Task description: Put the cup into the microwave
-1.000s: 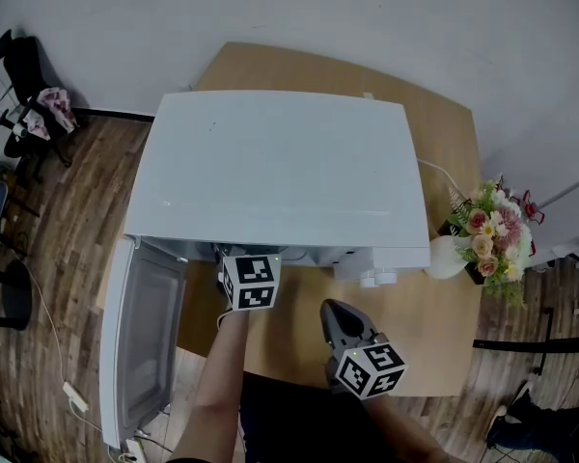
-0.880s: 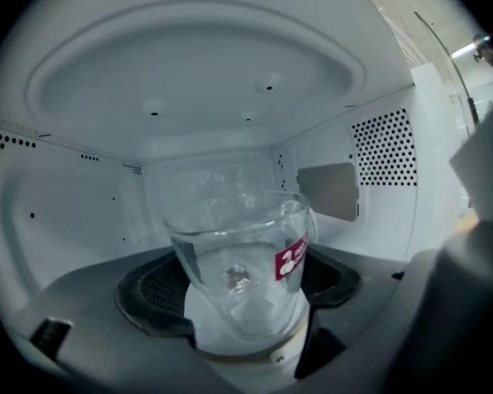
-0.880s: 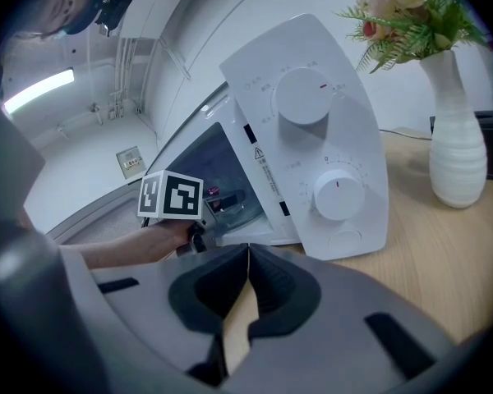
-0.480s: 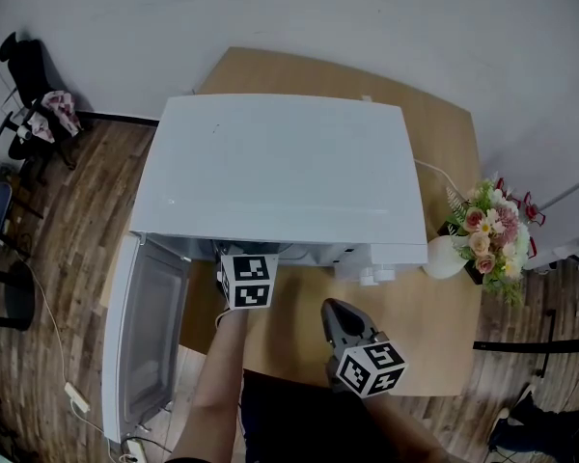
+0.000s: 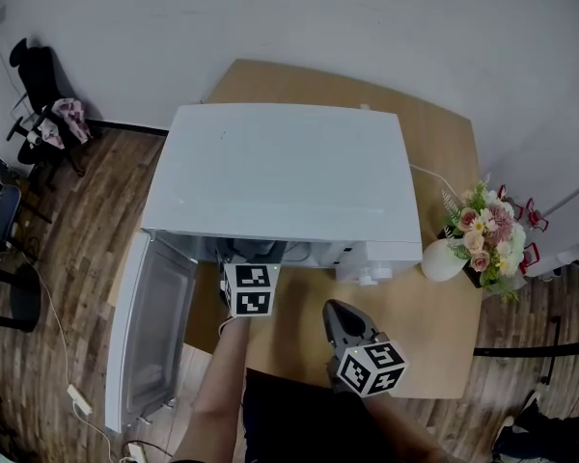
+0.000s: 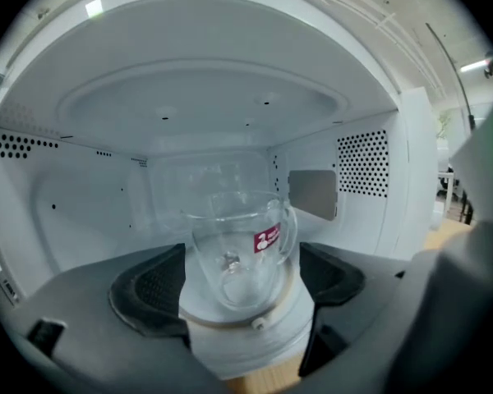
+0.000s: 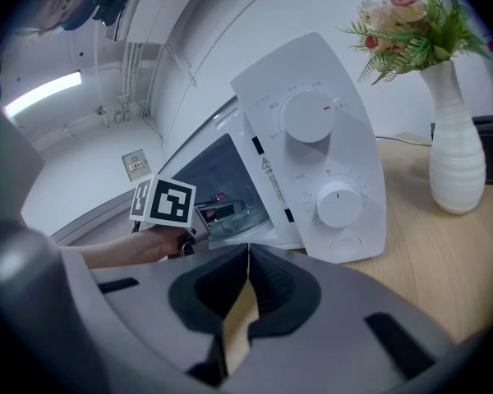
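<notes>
Left tool: my left gripper (image 6: 238, 290) is released. Its jaws stand wide apart inside the oven mouth, and neither dark pad (image 6: 152, 290) presses on anything.
Cup: the clear glass cup (image 6: 240, 249) stands upright inside the microwave (image 5: 280, 177), between my left jaws with a gap on each side. It has a small red label, and its handle points to about 3 o'clock in the left gripper view.
Under the cup: it rests on a round white turntable (image 6: 251, 339) on the cavity floor.
Right tool: my right gripper (image 7: 246, 257) is clenched, its jaws together with nothing between them. It hangs over the table (image 5: 434, 326) at about 4 o'clock from my left gripper in the head view, clear of the oven.
Door: the microwave door (image 5: 154, 340) is swung open at about 8 o'clock from the oven body.
Controls: the panel with two white dials (image 7: 310, 115) lies at 12 o'clock ahead of my right jaws.
Vase: a white vase (image 5: 442, 260) of flowers (image 5: 487, 239) stands on the table at 3 o'clock from the microwave, just beside it.
</notes>
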Motion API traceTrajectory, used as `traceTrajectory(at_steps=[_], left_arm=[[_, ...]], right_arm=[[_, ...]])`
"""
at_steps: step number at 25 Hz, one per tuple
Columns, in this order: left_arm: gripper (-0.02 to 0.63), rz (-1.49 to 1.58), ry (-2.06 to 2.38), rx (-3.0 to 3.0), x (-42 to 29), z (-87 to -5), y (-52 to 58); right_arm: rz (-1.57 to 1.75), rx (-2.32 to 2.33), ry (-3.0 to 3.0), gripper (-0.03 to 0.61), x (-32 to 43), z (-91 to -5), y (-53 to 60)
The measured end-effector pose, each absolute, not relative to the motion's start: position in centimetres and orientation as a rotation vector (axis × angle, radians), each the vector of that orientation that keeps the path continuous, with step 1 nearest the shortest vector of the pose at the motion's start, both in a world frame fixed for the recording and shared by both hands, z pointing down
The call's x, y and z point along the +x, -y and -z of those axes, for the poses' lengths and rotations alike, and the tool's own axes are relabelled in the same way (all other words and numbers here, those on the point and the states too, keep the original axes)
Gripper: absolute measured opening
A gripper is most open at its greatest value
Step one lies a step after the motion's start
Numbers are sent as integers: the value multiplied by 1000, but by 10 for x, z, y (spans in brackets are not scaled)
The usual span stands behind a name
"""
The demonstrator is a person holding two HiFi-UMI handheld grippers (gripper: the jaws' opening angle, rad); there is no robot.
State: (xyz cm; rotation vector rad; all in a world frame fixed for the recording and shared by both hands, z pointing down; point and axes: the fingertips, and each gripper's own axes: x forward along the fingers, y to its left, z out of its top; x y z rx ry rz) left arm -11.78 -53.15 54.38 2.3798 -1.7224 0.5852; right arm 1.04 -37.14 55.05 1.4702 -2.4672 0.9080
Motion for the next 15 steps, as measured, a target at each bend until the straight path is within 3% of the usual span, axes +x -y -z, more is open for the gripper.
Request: traceTrajectory(at_steps=[15], left_arm=[[410, -517, 1694, 2294, -121, -545, 482]], right_arm=[[-850, 1427, 2528, -6, 7, -538, 357]])
